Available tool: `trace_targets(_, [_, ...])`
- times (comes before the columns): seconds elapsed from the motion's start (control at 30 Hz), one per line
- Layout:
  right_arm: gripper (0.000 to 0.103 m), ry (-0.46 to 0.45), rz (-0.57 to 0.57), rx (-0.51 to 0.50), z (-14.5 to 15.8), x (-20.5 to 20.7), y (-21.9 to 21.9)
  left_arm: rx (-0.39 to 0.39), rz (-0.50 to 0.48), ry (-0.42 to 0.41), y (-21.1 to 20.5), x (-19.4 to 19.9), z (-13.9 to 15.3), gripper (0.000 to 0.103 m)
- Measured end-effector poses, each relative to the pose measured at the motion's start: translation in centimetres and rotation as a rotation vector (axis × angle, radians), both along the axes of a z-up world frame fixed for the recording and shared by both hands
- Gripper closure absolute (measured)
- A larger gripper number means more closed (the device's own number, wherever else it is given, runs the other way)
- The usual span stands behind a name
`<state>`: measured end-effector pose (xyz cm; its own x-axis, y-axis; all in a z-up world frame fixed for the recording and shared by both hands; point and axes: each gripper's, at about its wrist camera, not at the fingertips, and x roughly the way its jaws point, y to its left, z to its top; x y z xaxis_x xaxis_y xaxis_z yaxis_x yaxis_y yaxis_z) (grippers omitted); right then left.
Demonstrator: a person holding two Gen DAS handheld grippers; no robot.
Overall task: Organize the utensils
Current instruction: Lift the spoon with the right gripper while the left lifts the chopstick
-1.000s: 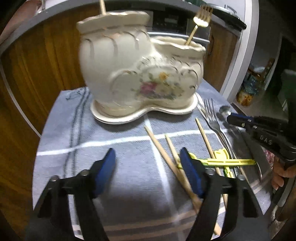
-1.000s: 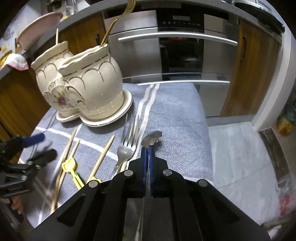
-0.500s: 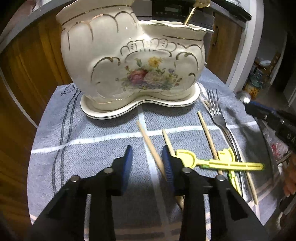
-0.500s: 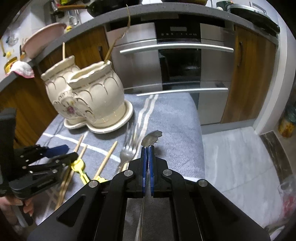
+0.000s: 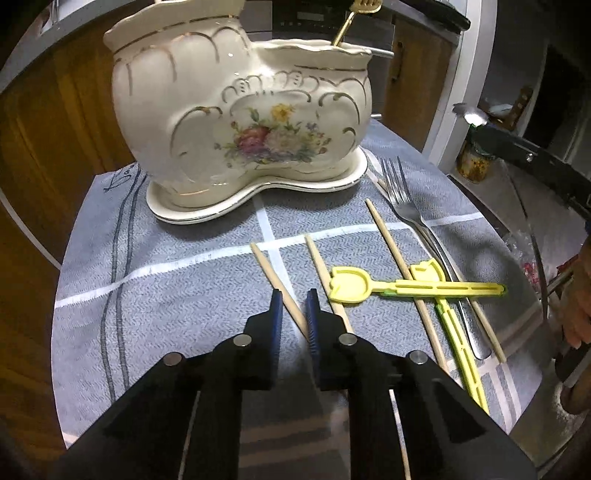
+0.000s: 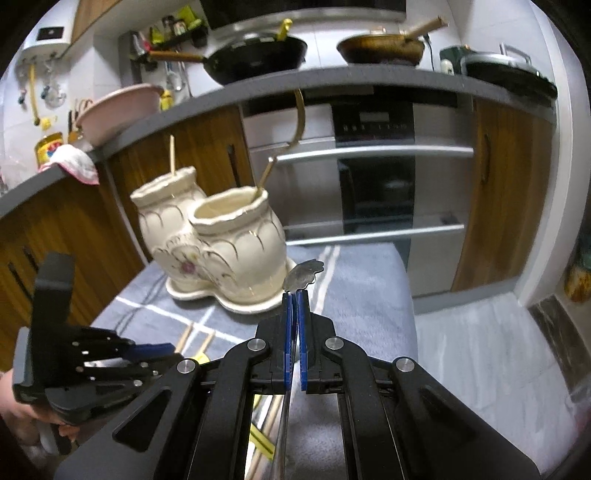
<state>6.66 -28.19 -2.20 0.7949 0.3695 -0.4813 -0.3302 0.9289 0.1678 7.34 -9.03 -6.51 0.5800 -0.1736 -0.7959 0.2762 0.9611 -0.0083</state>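
Chopstick [image 5: 280, 284] of pale wood lay slantwise between the blue pads of the left gripper [image 5: 293, 308], whose jaws had narrowed onto it; its near end was hidden under the black gripper body. A second chopstick [image 5: 325, 280] ran just right of the right-hand pad, its near end likewise covered. Further right of the fingers lay a third chopstick [image 5: 402, 273], two crossed yellow plastic utensils [image 5: 406, 286] and a steel fork [image 5: 406, 206], all on the grey striped cloth [image 5: 166, 288]. Ahead of the fingertips stood the cream ceramic holder [image 5: 240, 125] with a floral motif; a gold fork [image 5: 354, 14] rose from its right compartment, its tines cut off by the frame edge. A dark scrawl on the cloth at left was unreadable.

The right gripper [image 6: 294, 295] had its pads pressed together on a metal spoon [image 6: 303, 275], bowl projecting just beyond the fingertips, handle hidden below. The oven display [image 6: 373, 127] behind was too blurred to read.
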Motion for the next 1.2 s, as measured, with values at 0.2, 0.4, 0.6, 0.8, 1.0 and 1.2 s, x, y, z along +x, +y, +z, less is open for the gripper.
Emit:
trace_targets(0.2, [0.099, -0.075, 0.001, 0.029, 1.2, -0.8, 0.0, -0.033, -0.016, -0.057, 2.6, -0.6, 0.9, 0.099])
trace_targets(0.4, [0.099, -0.115, 0.008, 0.022, 1.6, -1.4, 0.9, -0.067, -0.032, -0.094, 4.4, -1.4, 2.1, 0.099])
trace_targets(0.6, [0.099, -0.209, 0.019, 0.041, 3.0, -2.9, 1.6, -0.155, -0.086, -0.246, 6.0, -3.4, 5.2, 0.099])
trace_targets(0.8, [0.099, -0.278, -0.009, 0.085, 4.4, -3.6, 2.0, -0.238, -0.104, -0.404, 7.3, -4.8, 8.0, 0.099])
trace_targets(1.0, [0.099, -0.314, -0.021, 0.113, 5.1, -3.3, 2.7, -0.269, -0.104, -0.483, 8.3, -5.1, 9.9, 0.100])
trace_targets(1.2, [0.099, -0.312, -0.002, 0.107, 5.1, -2.8, 3.7, -0.279, -0.114, -0.479, 8.8, -4.6, 9.8, 0.103])
